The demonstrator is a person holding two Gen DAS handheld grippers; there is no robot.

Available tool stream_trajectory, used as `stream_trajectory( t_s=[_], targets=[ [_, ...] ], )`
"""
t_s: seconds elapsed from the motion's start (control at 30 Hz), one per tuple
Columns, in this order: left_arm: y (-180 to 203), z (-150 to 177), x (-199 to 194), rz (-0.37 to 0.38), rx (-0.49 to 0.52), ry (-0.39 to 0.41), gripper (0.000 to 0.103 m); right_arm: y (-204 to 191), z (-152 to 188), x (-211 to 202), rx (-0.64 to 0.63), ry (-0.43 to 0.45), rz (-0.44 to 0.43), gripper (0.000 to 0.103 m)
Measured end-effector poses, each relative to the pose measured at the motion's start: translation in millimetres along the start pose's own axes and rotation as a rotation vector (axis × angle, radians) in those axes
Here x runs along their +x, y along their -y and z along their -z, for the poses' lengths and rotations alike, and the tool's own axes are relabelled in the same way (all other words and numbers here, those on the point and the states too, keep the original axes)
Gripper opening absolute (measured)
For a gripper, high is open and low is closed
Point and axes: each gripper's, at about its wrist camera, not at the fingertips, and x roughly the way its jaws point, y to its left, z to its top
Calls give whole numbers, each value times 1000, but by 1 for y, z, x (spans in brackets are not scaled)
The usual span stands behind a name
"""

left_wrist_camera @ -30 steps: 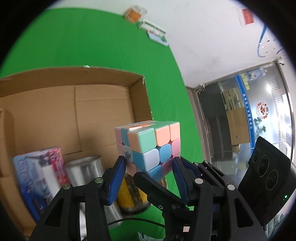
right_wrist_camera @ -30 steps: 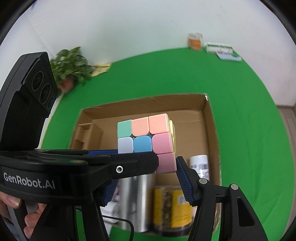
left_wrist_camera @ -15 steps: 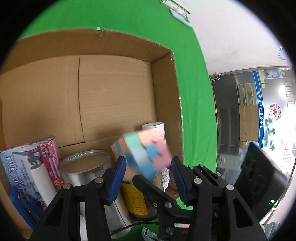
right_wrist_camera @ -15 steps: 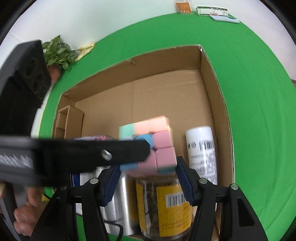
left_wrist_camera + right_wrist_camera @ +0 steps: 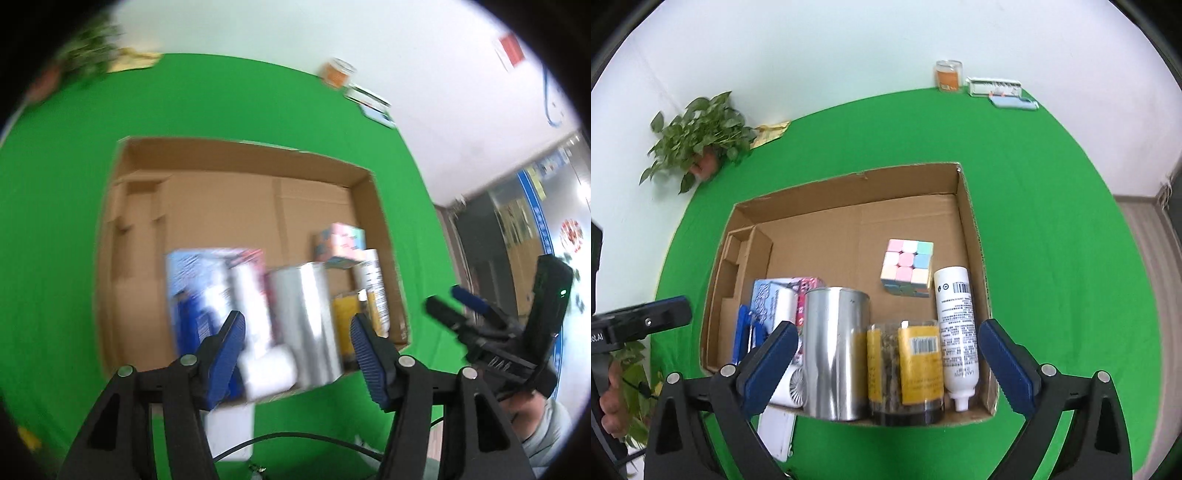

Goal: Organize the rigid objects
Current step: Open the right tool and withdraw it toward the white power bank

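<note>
A pastel puzzle cube (image 5: 908, 268) lies on the floor of the open cardboard box (image 5: 971, 236), near its right wall; it also shows blurred in the left wrist view (image 5: 341, 245). My right gripper (image 5: 886, 365) is open and empty, above the box's near edge. My left gripper (image 5: 295, 345) is open and empty too, held above the near side of the box (image 5: 373, 206). The right gripper shows in the left wrist view (image 5: 458, 306) at the right, and the left gripper shows in the right wrist view (image 5: 646, 321) at the left.
In the box stand a silver can (image 5: 834, 350), a yellow-labelled jar (image 5: 908, 369), a white bottle (image 5: 956, 332) and a printed carton (image 5: 783, 302). A cardboard insert (image 5: 738, 258) fills the box's left side. A potted plant (image 5: 701, 136), an orange jar (image 5: 948, 75) and flat boxes (image 5: 993, 86) sit on the green cloth.
Both grippers held the cube together, lowered it into the box, then opened and let it go. Both have pulled back and up; the cube now rests on the box floor.
</note>
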Motion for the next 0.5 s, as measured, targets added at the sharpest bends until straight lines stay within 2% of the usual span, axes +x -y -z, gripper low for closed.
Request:
stream_trajectory(
  t_s=[0.13,0.27,0.4,0.5],
  targets=[
    [-26,33,-15,6,-62,15,59,-32,17,-26,-80,-2,-15,99],
    [-44,63,-11,-19,-87,-5,59,-69,42,-29,-142,-41,-86,99],
    [-58,90,15,22,-141,-78,59,-105,86,-6,-163,-182,-229,99],
    [-68,111,34,43,-152,-135,59,-125,125,12,-164,-294,-267,99]
  ],
)
